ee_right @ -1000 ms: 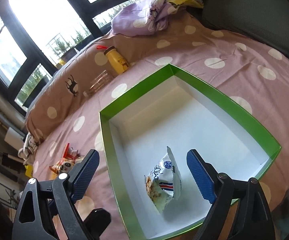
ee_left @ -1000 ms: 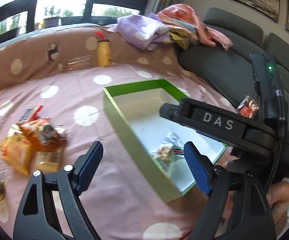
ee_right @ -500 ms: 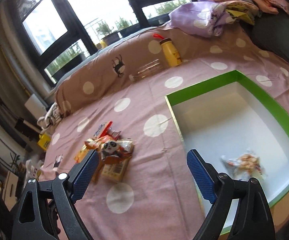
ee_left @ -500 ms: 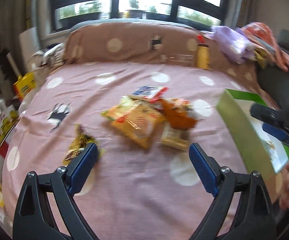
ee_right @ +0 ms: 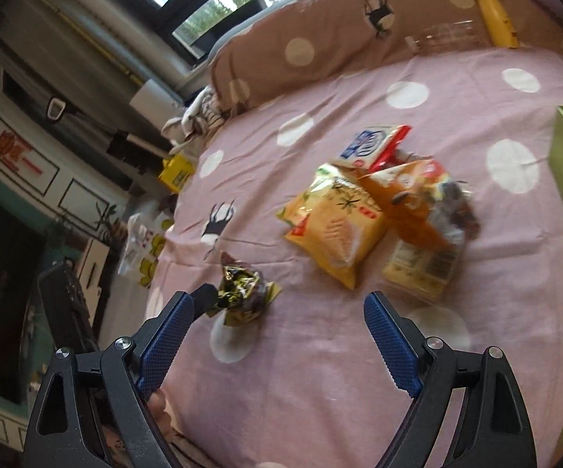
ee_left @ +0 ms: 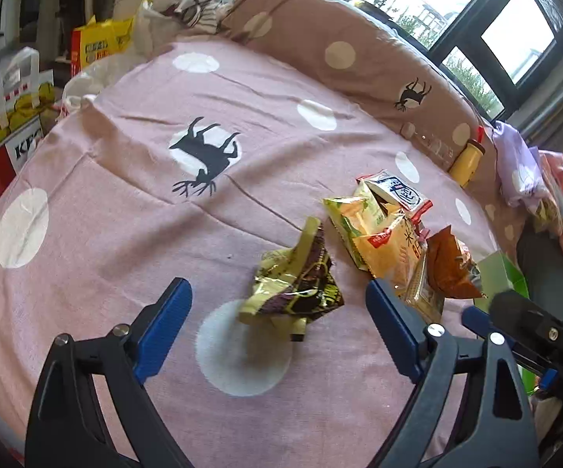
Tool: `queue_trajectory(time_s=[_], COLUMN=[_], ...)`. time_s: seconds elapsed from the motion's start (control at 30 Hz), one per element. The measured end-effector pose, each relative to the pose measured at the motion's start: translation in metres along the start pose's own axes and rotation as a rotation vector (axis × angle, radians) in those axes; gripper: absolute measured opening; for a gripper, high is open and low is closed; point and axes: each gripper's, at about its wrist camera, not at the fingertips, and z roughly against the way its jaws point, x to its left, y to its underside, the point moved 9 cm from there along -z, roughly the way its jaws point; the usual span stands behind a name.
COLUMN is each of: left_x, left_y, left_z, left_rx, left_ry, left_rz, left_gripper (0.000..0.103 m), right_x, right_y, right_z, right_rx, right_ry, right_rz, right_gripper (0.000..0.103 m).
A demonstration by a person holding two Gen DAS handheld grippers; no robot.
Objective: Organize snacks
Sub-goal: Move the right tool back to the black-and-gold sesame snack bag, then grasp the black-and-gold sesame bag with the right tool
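While both hand-held grippers gape wide and empty, a paper bag [ee_left: 6, 124] beside the bed reads "KFC".

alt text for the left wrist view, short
The open left gripper hovers over a crumpled yellow-and-brown foil snack wrapper lying between its blue fingers on a pink polka-dot bedspread. A pile of yellow and orange snack packets lies beyond.

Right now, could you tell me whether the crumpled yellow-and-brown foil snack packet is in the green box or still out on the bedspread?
Out: the crumpled yellow-and-brown foil snack packet lies on the pink dotted bedspread.
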Motion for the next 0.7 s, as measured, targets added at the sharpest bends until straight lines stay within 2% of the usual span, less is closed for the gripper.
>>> queue_trajectory(time_s=[0.13, 0.27, 0.37, 0.47, 0.53, 0.6, 0.67, 0.7], left_x=[-0.003, 0.000, 0.007, 0.009, 0.007, 0.003, -0.004, -0.005], left_y=[0.003, 0.007, 0.009, 0.011, 0.012, 0.015, 0.018, 0.018], left_z=[-0.005, -0.016, -0.027, -0.033, -0.034, -0.036, -0.036, -0.034], left_rx=[0.052, 0.091, 0.123, 0.149, 0.157, 0.180, 0.198, 0.195], left_ry=[0.064, 0.050, 0.030, 0.054, 0.072, 0.107, 0.158, 0.151], left_rz=[0.019, 0.009, 0.015, 0.027, 0.023, 0.023, 0.021, 0.011], left_gripper=[0.086, 0.082, 0.075, 0.074, 0.069, 0.053, 0.044, 0.044], right_x=[0.020, 0.031, 0.027, 0.021, 0.019, 0.017, 0.016, 0.017], right_y=[-0.008, -0.005, 0.003, 0.007, 0.007, 0.010, 0.012, 0.011], right_z=[-0.038, -0.081, -0.106, -0.121, -0.126, -0.132, -0.133, -0.133], right_rx=[0.077, 0.187, 0.250, 0.280, 0.293, 0.319, 0.322, 0.319], right_ry=[0.016, -0.023, -0.025, -0.021, -0.026, -0.030, -0.025, -0.027], right_rz=[0.037, 0.034, 0.011, -0.012, -0.024, -0.030, -0.017, -0.003], right_gripper=[0.089, 0.089, 0.089, 0.082, 0.075, 0.064, 0.061, 0.061])
